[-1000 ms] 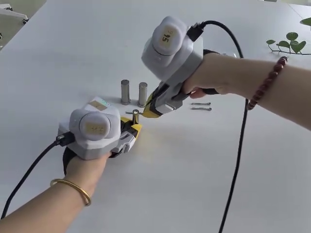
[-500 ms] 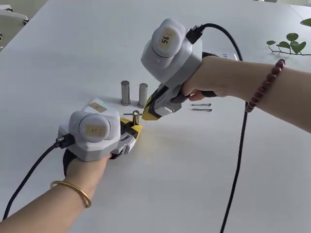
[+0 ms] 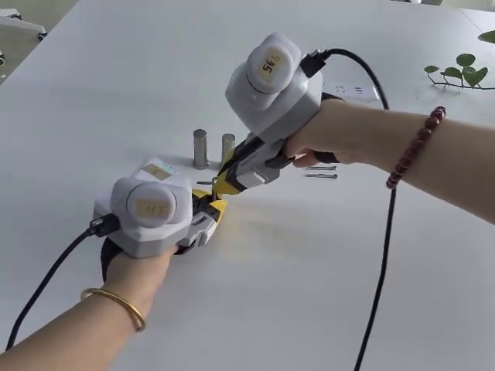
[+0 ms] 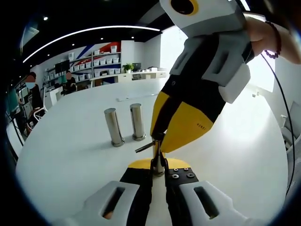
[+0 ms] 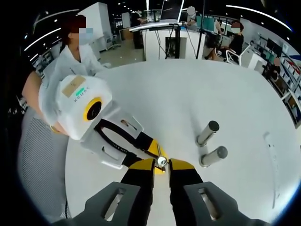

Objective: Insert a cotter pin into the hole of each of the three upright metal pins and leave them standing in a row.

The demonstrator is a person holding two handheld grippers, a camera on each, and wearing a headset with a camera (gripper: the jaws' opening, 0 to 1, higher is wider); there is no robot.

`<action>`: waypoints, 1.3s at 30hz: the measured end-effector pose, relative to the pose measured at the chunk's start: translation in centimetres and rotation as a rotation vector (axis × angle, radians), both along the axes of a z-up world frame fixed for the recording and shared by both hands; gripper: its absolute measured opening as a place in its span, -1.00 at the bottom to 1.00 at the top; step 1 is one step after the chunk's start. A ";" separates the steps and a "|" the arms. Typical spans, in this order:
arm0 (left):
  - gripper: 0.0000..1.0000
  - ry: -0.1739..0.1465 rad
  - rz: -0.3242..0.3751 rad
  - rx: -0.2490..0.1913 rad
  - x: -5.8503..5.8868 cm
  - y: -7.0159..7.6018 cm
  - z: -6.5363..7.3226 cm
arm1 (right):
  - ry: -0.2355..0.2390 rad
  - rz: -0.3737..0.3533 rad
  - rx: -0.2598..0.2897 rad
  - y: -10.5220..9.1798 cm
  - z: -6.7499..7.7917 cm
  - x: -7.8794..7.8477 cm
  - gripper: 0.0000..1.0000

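Your left gripper (image 4: 159,173) is clenched on one pin (image 4: 159,161), held upright on the table (image 3: 309,270). A cotter (image 4: 143,147) pokes out to the left of the pin's top. Your right gripper (image 5: 161,172) has its jaws narrowly apart around that top; you cannot tell if they grip the cotter. Two more pins (image 3: 200,148) stand just beyond, and the spare cotters (image 3: 319,171) lie to the right.

A metal pin (image 5: 161,162) is framed, top on, between the narrowly parted jaws of the right gripper (image 5: 161,166). The left gripper (image 5: 154,149) is set against it from the left. A second pin (image 5: 207,133) and a third pin (image 5: 214,156) are stood side by side at right.
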State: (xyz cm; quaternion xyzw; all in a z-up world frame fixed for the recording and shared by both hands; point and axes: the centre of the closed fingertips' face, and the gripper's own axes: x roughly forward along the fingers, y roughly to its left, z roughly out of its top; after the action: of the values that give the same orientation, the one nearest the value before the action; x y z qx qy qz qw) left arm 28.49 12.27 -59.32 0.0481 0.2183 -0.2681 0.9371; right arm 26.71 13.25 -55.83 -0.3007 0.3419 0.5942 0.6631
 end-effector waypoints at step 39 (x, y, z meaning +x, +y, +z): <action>-0.86 0.001 -0.042 -0.025 1.8 1.0 0.2 | 0.003 -0.058 0.049 1.5 0.2 2.0 -0.92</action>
State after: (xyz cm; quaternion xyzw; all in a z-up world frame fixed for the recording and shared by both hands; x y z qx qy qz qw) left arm 30.27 13.30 -59.14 0.0409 0.2146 -0.2902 0.9317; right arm 28.67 14.73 -55.59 -0.2733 0.3367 0.5835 0.6867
